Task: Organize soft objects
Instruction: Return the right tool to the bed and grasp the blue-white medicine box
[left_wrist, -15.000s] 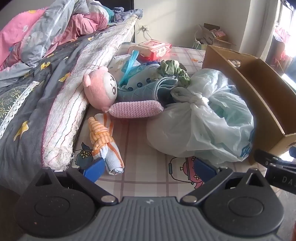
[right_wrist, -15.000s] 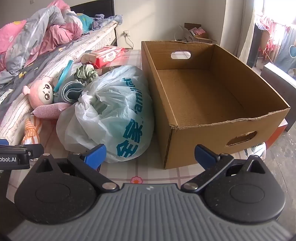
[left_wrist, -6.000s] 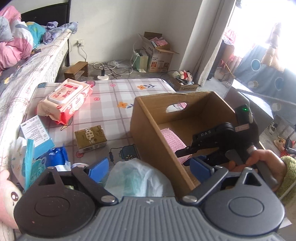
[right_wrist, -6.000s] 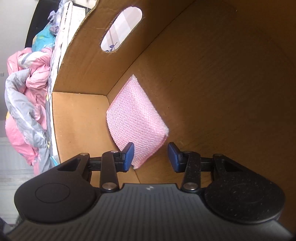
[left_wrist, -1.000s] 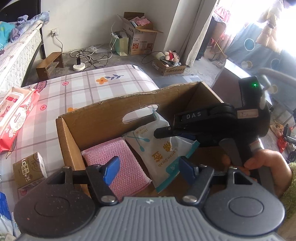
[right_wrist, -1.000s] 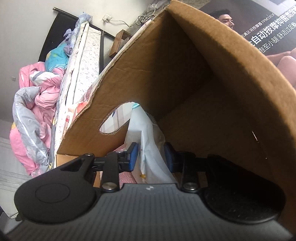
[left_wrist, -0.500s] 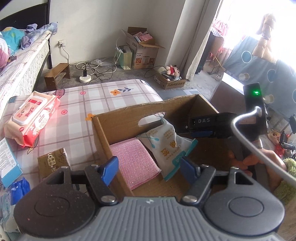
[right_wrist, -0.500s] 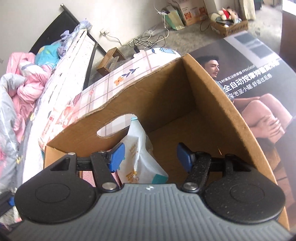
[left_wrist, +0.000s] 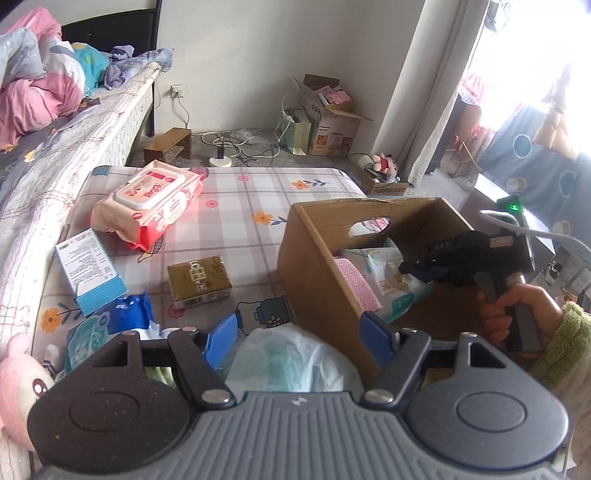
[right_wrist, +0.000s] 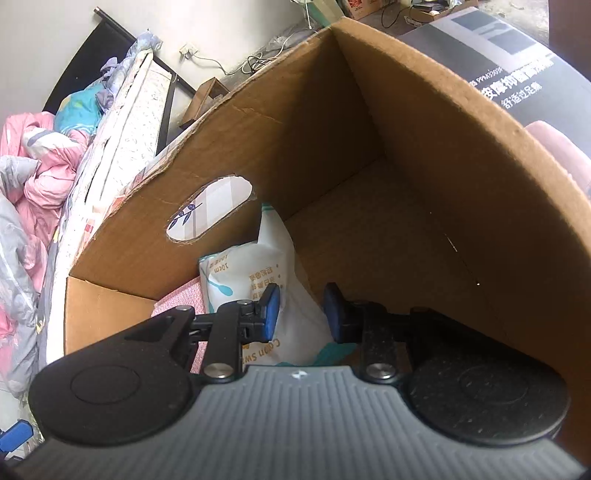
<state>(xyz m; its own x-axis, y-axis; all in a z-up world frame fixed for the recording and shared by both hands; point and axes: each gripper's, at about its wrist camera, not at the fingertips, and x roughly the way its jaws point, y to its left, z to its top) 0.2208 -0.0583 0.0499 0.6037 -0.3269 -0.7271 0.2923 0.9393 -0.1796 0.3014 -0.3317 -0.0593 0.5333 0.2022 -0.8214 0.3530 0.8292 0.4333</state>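
A brown cardboard box (left_wrist: 314, 266) stands on the checked mat and holds a pink knitted pad (left_wrist: 356, 282) and a white cotton swab pack (left_wrist: 391, 273). My right gripper (right_wrist: 301, 314) is open inside the box, just above the swab pack (right_wrist: 251, 280), with nothing between the pads; it also shows in the left wrist view (left_wrist: 424, 267). My left gripper (left_wrist: 299, 332) is open and empty over a tied white plastic bag (left_wrist: 291, 358) beside the box's near wall. A pink plush doll (left_wrist: 18, 384) lies at the far left.
On the mat (left_wrist: 236, 206) lie a red wet-wipes pack (left_wrist: 151, 199), a white and blue carton (left_wrist: 88, 273), an olive box (left_wrist: 199, 280) and blue packets (left_wrist: 125, 317). The bed (left_wrist: 55, 129) runs along the left. Cardboard boxes stand by the far wall.
My right gripper has narrowed its opening and dropped lower inside the box over the released swab pack. My left gripper has pulled back and left, over the plastic bag.
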